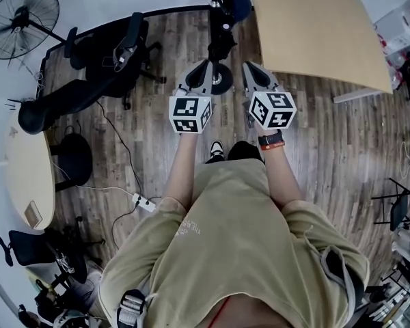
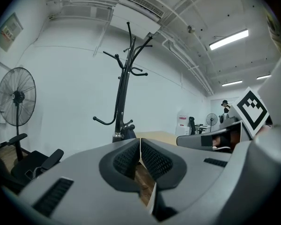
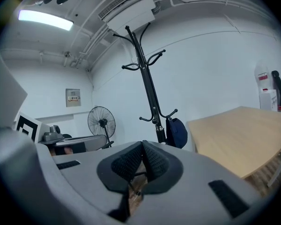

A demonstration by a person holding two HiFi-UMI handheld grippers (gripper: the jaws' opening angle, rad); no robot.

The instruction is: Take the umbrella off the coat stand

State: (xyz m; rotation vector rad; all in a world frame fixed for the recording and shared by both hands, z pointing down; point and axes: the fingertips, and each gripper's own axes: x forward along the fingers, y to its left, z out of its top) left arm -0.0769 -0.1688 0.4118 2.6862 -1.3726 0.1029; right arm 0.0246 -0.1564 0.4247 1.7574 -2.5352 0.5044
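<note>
The umbrella (image 3: 177, 132) hangs low on the coat stand (image 3: 147, 83), from one of the small bottom hooks, right next to the pole. It looks like a dark blue bundle. Hanging there keeps it up off the wooden floor (image 1: 328, 156). The stand is near the corner of a big wooden bench (image 1: 314, 26).

The person holds both tools out in front, side by side and almost flat, pointing at the stand. I think this is to line them up with the umbrella. Both are well apart from it, and nothing is touched yet.

The left tool (image 2: 140, 142) is clenched tight, with its pads pressed together and nothing between them. The right tool (image 3: 143, 146) is the same, closed and empty. One of them will need to open up before it can grab the umbrella
</note>
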